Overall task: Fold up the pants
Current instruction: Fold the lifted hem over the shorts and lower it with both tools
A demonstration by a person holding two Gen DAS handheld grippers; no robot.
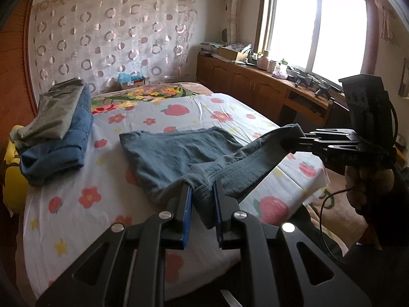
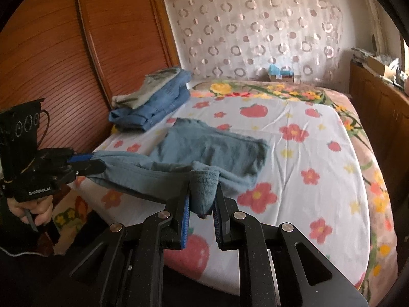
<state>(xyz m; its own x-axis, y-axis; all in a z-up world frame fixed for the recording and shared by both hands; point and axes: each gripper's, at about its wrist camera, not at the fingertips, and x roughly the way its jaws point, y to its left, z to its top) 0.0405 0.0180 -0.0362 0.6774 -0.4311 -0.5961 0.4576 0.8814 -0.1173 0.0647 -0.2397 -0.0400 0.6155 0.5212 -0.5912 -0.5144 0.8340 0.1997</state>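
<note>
the grey-blue knit pants (image 1: 176,153) ran lengthwise away across the bed (image 1: 76,217); left tongs (image 1: 202,192) and right tongs (image 2: 203,199) each clamped the near edge.

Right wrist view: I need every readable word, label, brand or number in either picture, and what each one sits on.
"GenRobot.AI": white print on the left gripper's black body, above the hand.
Label on the small box at the bed's head: too small to read.
Embossed marking on the right gripper: too blurred to read.

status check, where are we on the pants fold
Left gripper and right gripper both shut on grey-blue pants, near edge lifted off bed. Far part still flat. Folded pile sits clear to the side.
</note>
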